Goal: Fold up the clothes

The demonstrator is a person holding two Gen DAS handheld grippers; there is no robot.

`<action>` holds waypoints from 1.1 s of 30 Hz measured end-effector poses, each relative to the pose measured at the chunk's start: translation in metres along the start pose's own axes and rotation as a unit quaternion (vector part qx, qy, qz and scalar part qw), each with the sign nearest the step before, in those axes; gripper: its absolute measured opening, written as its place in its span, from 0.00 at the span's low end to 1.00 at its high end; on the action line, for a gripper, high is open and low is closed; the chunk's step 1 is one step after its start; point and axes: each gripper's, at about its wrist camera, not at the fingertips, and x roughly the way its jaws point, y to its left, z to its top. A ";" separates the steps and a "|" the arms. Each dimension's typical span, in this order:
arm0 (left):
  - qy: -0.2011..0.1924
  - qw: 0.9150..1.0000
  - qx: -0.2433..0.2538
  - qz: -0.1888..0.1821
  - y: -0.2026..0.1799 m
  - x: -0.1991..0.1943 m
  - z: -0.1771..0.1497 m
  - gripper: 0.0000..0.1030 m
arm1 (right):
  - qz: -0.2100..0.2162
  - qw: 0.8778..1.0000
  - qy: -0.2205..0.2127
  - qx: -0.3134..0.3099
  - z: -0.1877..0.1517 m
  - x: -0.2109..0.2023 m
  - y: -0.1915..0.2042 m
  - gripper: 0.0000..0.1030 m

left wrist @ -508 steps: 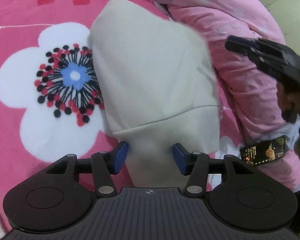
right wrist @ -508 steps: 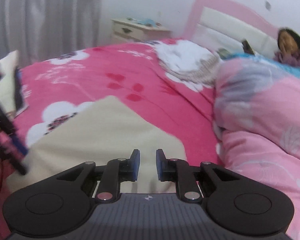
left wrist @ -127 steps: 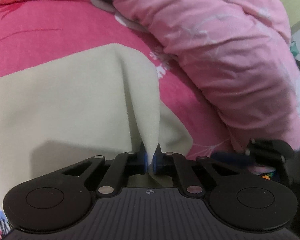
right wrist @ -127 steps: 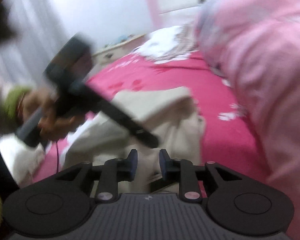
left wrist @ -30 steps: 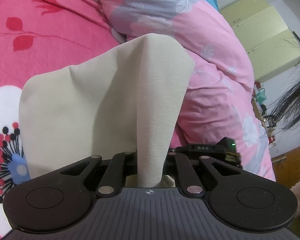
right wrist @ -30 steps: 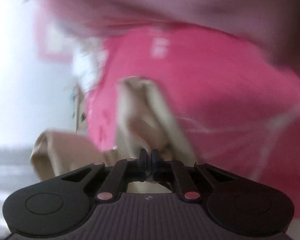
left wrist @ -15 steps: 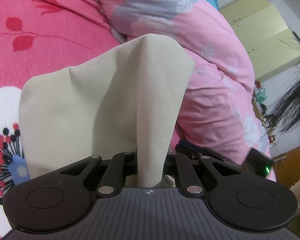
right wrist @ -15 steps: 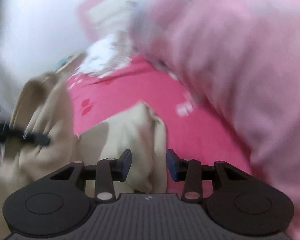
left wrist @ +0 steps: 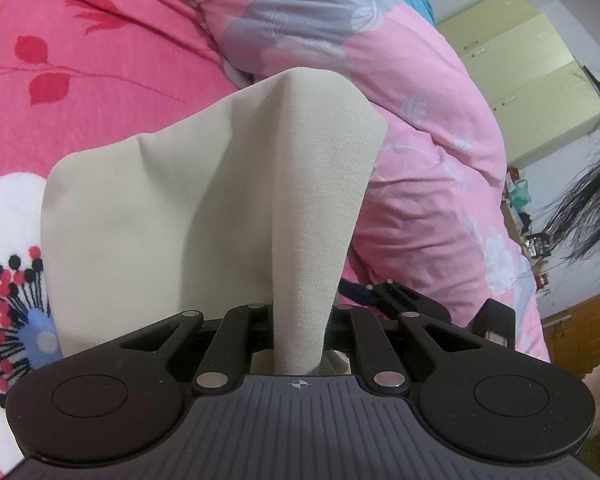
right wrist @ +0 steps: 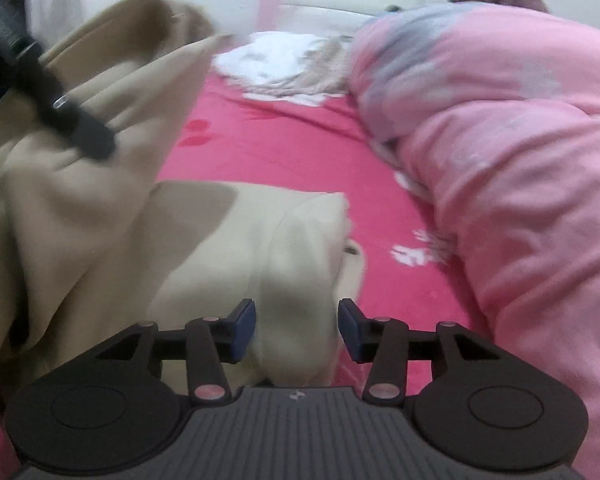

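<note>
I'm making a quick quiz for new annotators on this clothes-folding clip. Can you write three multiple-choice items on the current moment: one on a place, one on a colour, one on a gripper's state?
1. Where does the pink quilt lie relative to the beige garment in the left wrist view?
A. to its right
B. underneath it
C. to its left

2. What colour are the right gripper pads?
A. red
B. blue
C. green

3. What is the left gripper doing?
A. open above the bed
B. shut on the garment
C. shut on the quilt

Answers:
1 A, the quilt bulks along the garment's right side.
2 B, both pads show blue.
3 B, a fold of beige cloth rises from between its closed fingers.
</note>
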 end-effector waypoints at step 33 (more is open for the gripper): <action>-0.007 1.000 -0.015 -0.018 0.002 -0.008 0.003 0.09 | 0.179 0.865 0.077 0.462 -0.051 0.019 -0.098 0.43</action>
